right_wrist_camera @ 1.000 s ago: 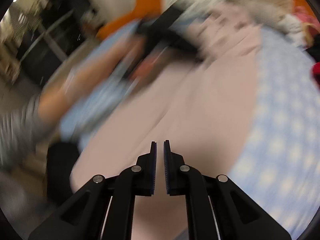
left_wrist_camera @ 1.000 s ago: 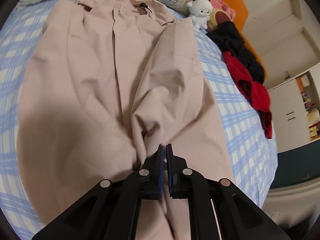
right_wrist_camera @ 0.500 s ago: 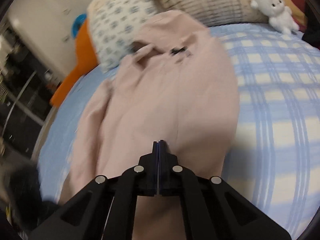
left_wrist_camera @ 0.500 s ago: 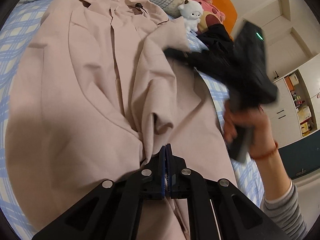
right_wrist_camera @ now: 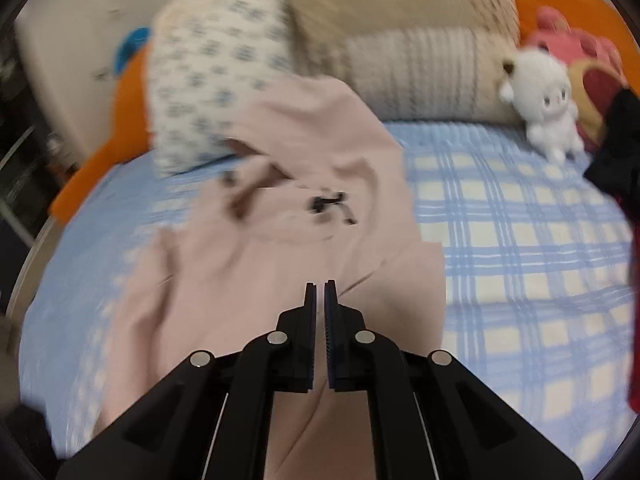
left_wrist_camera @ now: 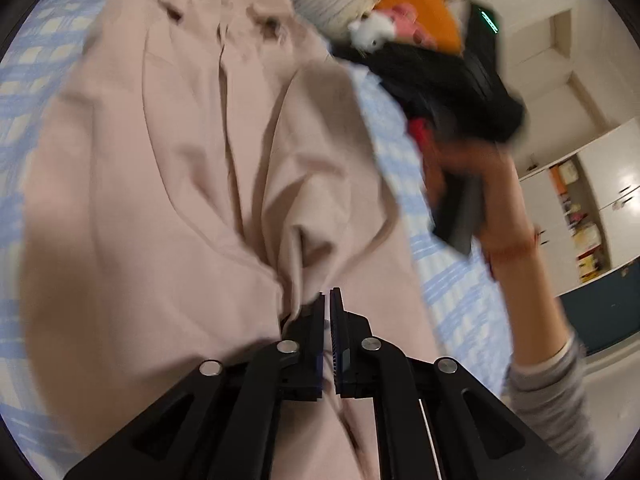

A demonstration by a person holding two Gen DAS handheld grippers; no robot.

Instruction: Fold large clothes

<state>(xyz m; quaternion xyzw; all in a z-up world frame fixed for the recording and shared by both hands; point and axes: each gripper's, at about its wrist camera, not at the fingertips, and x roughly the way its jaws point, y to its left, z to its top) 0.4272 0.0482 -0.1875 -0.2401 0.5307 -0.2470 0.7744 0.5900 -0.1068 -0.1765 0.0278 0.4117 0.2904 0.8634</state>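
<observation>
A large pale pink coat (left_wrist_camera: pixel 180 184) lies spread on a blue checked bed (left_wrist_camera: pixel 24 80), collar toward the pillows. My left gripper (left_wrist_camera: pixel 327 300) is shut on a bunched fold of the coat near its middle. In the left wrist view a hand holds the right gripper's body (left_wrist_camera: pixel 476 92) above the bed's right side. In the right wrist view the coat (right_wrist_camera: pixel 304 208) lies below my right gripper (right_wrist_camera: pixel 319 289), whose jaws stand almost shut with a thin gap; I see no cloth between them.
Pillows (right_wrist_camera: pixel 416 68) and an orange cushion (left_wrist_camera: pixel 424 20) line the head of the bed. A white plush toy (right_wrist_camera: pixel 544 92) sits beside a pink one (right_wrist_camera: pixel 576 48). Black and red clothes (left_wrist_camera: pixel 448 80) lie at the bed's right edge. White cupboards (left_wrist_camera: pixel 600 184) stand beyond.
My right gripper has swung up toward the pillows and its jaws have parted slightly. My left gripper stays shut on the coat fold, pulling it a little.
</observation>
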